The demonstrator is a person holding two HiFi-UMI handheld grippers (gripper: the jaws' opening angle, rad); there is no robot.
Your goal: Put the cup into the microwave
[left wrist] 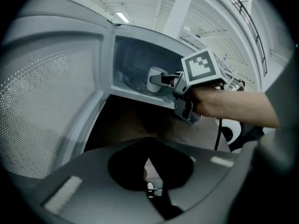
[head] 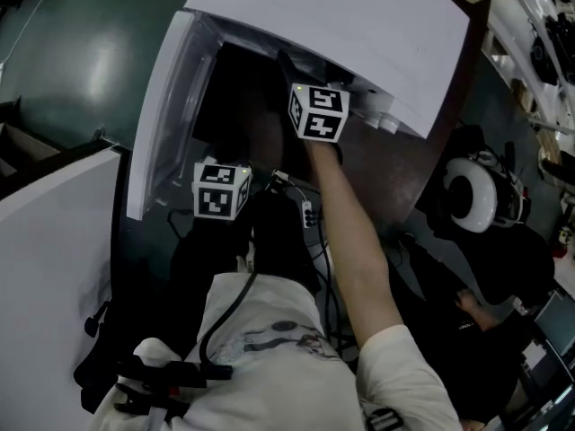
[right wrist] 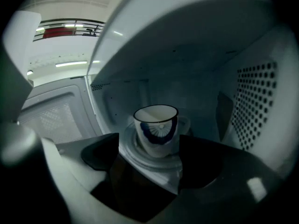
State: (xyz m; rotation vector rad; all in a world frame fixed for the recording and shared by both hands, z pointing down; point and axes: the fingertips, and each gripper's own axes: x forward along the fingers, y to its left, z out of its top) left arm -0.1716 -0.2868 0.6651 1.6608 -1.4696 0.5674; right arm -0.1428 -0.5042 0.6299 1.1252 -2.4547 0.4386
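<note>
The white microwave (head: pixel 341 34) stands with its door (head: pixel 166 106) swung open to the left. A white cup with a blue pattern (right wrist: pixel 156 129) stands upright on the glass turntable (right wrist: pixel 140 160) inside the cavity. My right gripper (right wrist: pixel 153 143) reaches into the cavity, open, with a jaw on either side of the cup and a gap showing at the left jaw. From the left gripper view, the cup (left wrist: pixel 155 80) sits at the right gripper's tips. My left gripper (left wrist: pixel 150 174) hangs below the microwave's opening, shut on nothing; its marker cube (head: pixel 220 189) shows beside the door.
The microwave rests on a brown tabletop (head: pixel 386 169). A white and black round headset-like device (head: pixel 472 196) lies to the right. A white panel (head: pixel 54 259) stands at the left. Cables (head: pixel 305 209) trail below the microwave. The perforated door screen (left wrist: pixel 42 106) fills the left gripper view's left.
</note>
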